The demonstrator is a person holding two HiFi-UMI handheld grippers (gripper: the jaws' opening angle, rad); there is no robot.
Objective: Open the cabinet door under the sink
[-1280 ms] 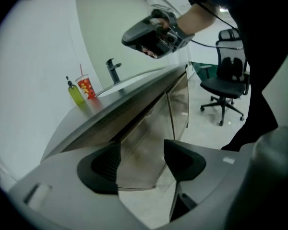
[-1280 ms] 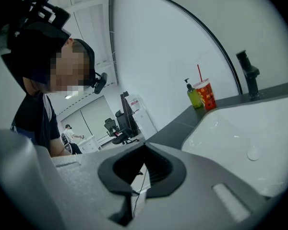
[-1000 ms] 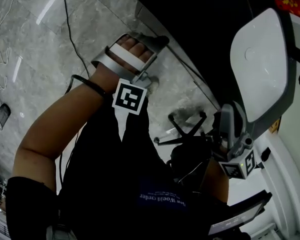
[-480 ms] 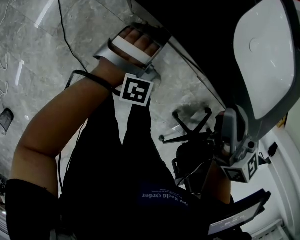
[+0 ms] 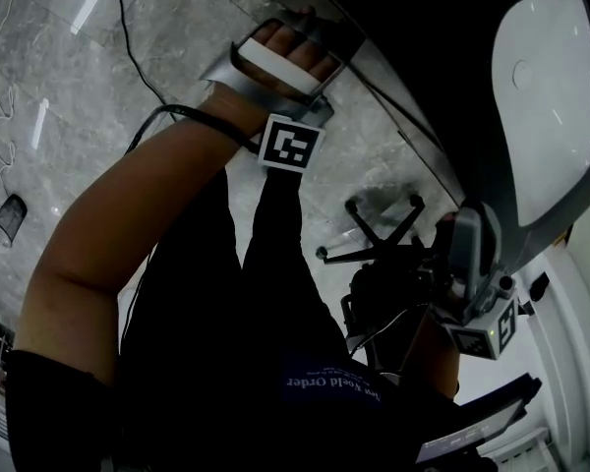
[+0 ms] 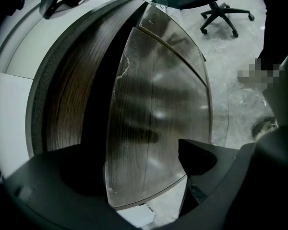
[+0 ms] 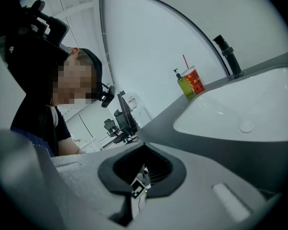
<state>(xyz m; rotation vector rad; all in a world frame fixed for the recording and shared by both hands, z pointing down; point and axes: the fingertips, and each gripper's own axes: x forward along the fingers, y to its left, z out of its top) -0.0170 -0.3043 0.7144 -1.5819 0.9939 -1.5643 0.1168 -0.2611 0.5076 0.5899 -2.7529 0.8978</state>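
- Cabinet door (image 6: 153, 109) stood ajar, nearly opened.
- Your left gripper (image 6: 139, 157) had just spread wide, door edge loose between its jaws.
- Next: probably swing it wider.

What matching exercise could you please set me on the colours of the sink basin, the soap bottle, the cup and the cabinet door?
Things:
1. sink basin
2. soap bottle
3. cup
4. cabinet door

Colours:
A. red
B. wood-grain
C. white
D. green

Pairs: 1-C, 2-D, 3-A, 4-B.
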